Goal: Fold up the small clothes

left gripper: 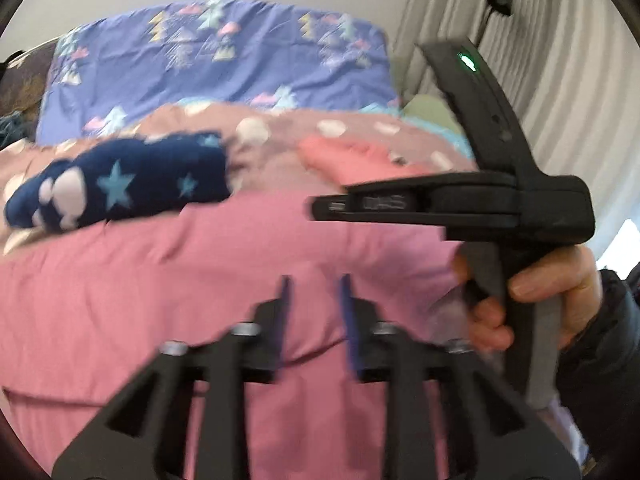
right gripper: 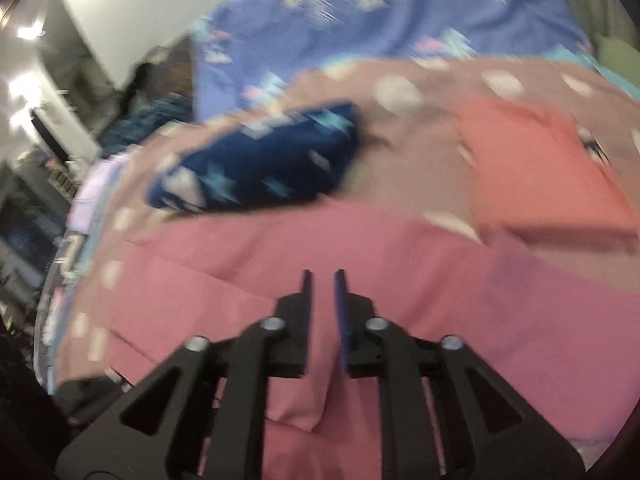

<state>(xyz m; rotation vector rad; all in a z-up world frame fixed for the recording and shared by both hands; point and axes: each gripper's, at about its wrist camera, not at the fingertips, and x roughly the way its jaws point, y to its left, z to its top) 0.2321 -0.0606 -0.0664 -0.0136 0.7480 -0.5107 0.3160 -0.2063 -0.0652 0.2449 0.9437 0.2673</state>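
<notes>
A pink garment (left gripper: pixel 224 272) lies spread flat on the bed, also in the right wrist view (right gripper: pixel 400 264). My left gripper (left gripper: pixel 314 286) hovers above it, jaws a little apart with nothing between them. My right gripper (right gripper: pixel 322 280) hovers over the same garment, jaws narrowly apart with nothing between them; it also shows from the side in the left wrist view (left gripper: pixel 320 206), held in a hand. A folded navy garment with stars (left gripper: pixel 120 184) lies behind on the left (right gripper: pixel 256 164). A folded coral garment (left gripper: pixel 352 156) lies behind on the right (right gripper: pixel 544 176).
The bed has a mauve cover with white dots (left gripper: pixel 272 136) and a blue patterned pillow (left gripper: pixel 224 60) at the back. Grey curtains (left gripper: pixel 560 60) hang on the right. Dark furniture (right gripper: pixel 36 184) stands beyond the bed's left edge.
</notes>
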